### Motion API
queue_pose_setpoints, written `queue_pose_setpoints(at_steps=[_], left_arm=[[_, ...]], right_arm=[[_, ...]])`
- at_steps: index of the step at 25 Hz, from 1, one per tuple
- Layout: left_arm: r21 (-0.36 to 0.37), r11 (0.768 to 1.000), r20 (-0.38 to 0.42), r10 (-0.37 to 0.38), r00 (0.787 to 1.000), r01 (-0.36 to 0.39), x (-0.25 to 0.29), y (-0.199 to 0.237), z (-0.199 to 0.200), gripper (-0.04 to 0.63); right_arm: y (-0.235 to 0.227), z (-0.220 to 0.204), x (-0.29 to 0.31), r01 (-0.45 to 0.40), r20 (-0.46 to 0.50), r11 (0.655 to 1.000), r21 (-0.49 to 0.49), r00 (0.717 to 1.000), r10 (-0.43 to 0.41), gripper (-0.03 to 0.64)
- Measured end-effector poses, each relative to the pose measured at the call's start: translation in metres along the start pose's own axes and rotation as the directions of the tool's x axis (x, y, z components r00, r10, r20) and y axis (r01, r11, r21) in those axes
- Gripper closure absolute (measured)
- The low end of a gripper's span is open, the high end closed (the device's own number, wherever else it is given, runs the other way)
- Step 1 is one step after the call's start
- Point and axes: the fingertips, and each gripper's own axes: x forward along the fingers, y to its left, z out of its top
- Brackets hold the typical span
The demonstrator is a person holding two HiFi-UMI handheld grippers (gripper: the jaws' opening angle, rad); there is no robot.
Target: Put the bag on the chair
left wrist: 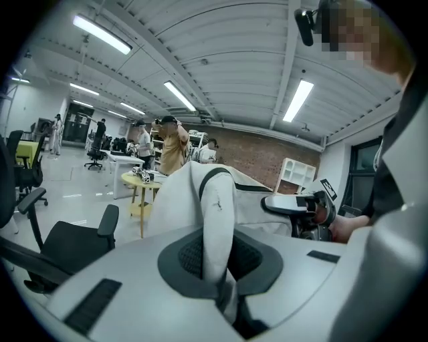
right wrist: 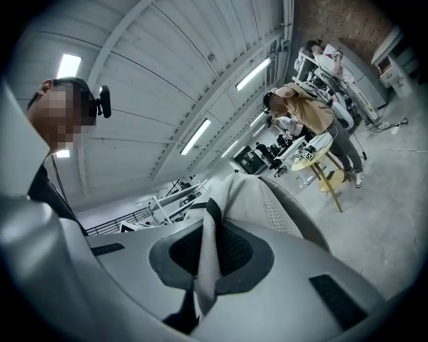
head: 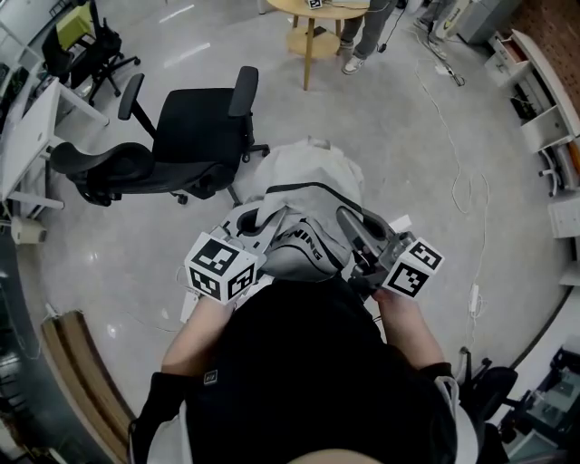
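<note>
"Where's the bag?"

"There is one bag, pale grey with dark trim. It's held up in front of the person, near the chair and to its right in the head view. It isn't on the seat."

"And the jaws?"

"There are two grippers, and both are clenched on it. The left gripper pinches a fold of the bag's cloth between its pads. The right gripper pinches another fold, one with a dark edge."

"How many chairs are there?"

"One black chair with two armrests is close by. A second chair with a yellow-green back stands well beyond it, up and to the left in the head view."

"Anything else around the chair?"

"One round wooden table stands beyond the chair and to its right. One person is beside the table, showing only legs in the head view. One white cable trails over the floor, well to the chair's right."
</note>
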Motion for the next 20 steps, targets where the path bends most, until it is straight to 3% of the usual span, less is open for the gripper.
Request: queue_pose_setpoints(at_steps=[14,20], left_arm=[[-0.029,0.993,0.082,0.119,0.990,-0.117,0.140,0.014,0.093,0.572],[-0.040,0.994,0.056,0.105,0.993,-0.102,0.172,0.019,0.086,0.572]], right_arm=[[-0.103,0.150,0.004,-0.160,-0.071,0.986,-0.053,0.985,0.156,0.584],[-0.135,0.157,-0.001,-0.124,-0.064,0.992,-0.024,0.990,0.122,0.584]])
